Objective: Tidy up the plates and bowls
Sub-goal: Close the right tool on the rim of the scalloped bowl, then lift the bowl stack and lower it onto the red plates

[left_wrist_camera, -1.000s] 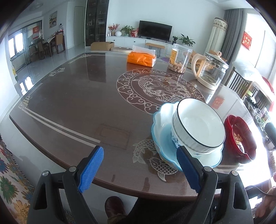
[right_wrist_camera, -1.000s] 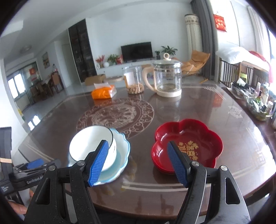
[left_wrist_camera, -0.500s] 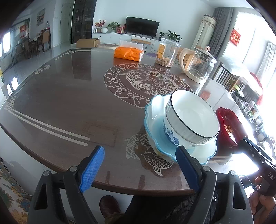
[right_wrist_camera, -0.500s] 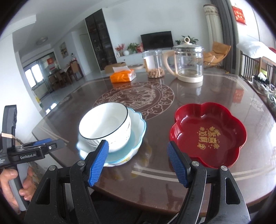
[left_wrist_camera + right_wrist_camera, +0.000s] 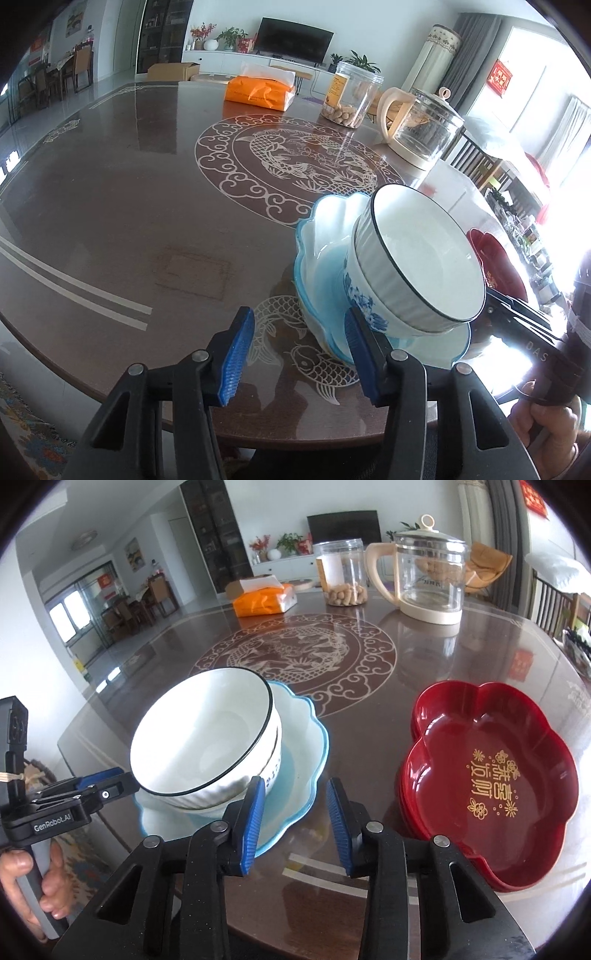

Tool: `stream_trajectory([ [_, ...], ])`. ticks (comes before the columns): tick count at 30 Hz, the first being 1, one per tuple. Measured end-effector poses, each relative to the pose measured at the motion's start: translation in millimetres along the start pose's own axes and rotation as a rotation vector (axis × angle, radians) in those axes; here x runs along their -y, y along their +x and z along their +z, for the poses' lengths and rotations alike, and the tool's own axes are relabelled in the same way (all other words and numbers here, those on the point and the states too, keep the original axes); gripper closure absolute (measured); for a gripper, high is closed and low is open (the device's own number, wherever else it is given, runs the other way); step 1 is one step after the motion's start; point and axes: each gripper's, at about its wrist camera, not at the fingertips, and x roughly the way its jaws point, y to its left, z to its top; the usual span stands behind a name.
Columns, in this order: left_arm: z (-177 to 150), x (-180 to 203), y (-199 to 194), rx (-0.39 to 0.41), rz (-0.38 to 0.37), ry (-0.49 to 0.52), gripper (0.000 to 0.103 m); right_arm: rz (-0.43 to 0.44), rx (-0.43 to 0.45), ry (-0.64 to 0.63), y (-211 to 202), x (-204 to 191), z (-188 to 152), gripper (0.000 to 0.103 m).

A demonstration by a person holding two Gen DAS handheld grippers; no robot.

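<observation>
While both grippers tilt down over the near table edge (image 5: 110, 236), we see the left gripper (image 5: 295, 354) and right gripper (image 5: 295, 823) half-narrowed, jaws just closing, nothing pinched between them. Each is gripped from below by 1 hand (image 5: 33, 890). Just beyond, the white bowl (image 5: 207, 742) sits in the blue plate (image 5: 306, 746); the red plates (image 5: 491, 782) are stacked beside it.

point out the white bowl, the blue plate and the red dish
white bowl (image 5: 207, 746), right wrist view, inner wall
blue plate (image 5: 306, 738), right wrist view, scalloped rim
red dish (image 5: 461, 738), right wrist view, inside floor
</observation>
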Motion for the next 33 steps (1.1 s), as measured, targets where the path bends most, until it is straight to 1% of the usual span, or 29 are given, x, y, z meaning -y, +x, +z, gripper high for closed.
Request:
stream_trajectory([
  [4, 5.1, 1.5, 13.7, -0.030, -0.002, -0.013, 0.052, -0.017, -0.017, 0.007, 12.4, 3.7, 4.0, 0.066],
  [5, 5.3, 0.8, 17.7, -0.038, -0.002, -0.022, 0.055, -0.019, -0.022, 0.005, 14.7, 3.8, 4.3, 0.068],
  [6, 5.3, -0.1, 22.0, -0.047, -0.003, -0.031, 0.066, -0.019, -0.027, 0.005, 17.1, 2.8, 4.8, 0.069],
  [7, 5.4, -1.2, 27.1, -0.062, -0.014, -0.041, 0.072, -0.020, -0.028, 0.006, 19.1, 3.1, 4.8, 0.071],
  [8, 5.5, -3.4, 30.3, -0.066, -0.040, -0.062, 0.075, -0.019, -0.033, 0.008, 21.1, 3.5, 4.8, 0.072],
  [9, 5.8, -4.6, 32.4, -0.064, -0.060, -0.081, 0.080, -0.017, -0.038, 0.014, 23.1, 4.2, 4.3, 0.073],
  [10, 6.3, -3.7, 34.1, -0.060, -0.066, -0.086, 0.082, -0.012, -0.041, 0.024, 25.0, 5.7, 4.0, 0.073],
  [13, 4.8, 0.5, 35.7, -0.039, -0.043, -0.063, 0.083, 0.009, -0.068, 0.041, 34.9, 9.0, 4.6, 0.077],
  [14, 4.3, 0.7, 35.8, -0.034, -0.042, -0.062, 0.083, 0.016, -0.082, 0.042, 38.2, 8.5, 4.2, 0.082],
  [16, 4.3, 1.6, 35.8, -0.026, -0.035, -0.052, 0.083, 0.003, -0.082, 0.032, 40.0, 6.2, 4.9, 0.084],
  [21, 3.7, 0.4, 32.5, -0.017, -0.027, -0.056, 0.085, 0.020, -0.081, 0.041, 37.3, 7.3, 3.8, 0.084],
  [25, 8.6, 2.8, 21.8, 0.006, -0.020, -0.047, 0.085, 0.040, -0.069, 0.047, 30.4, 6.3, 3.3, 0.085],
  [28, 15.8, 8.8, 11.4, 0.020, -0.010, -0.030, 0.085, 0.052, -0.051, 0.060, 23.3, 5.6, 9.2, 0.085],
  [33, 28.7, 26.2, -1.0, 0.013, -0.013, -0.023, 0.085, 0.068, -0.025, 0.087, 1.9, 9.3, 19.3, 0.086],
])
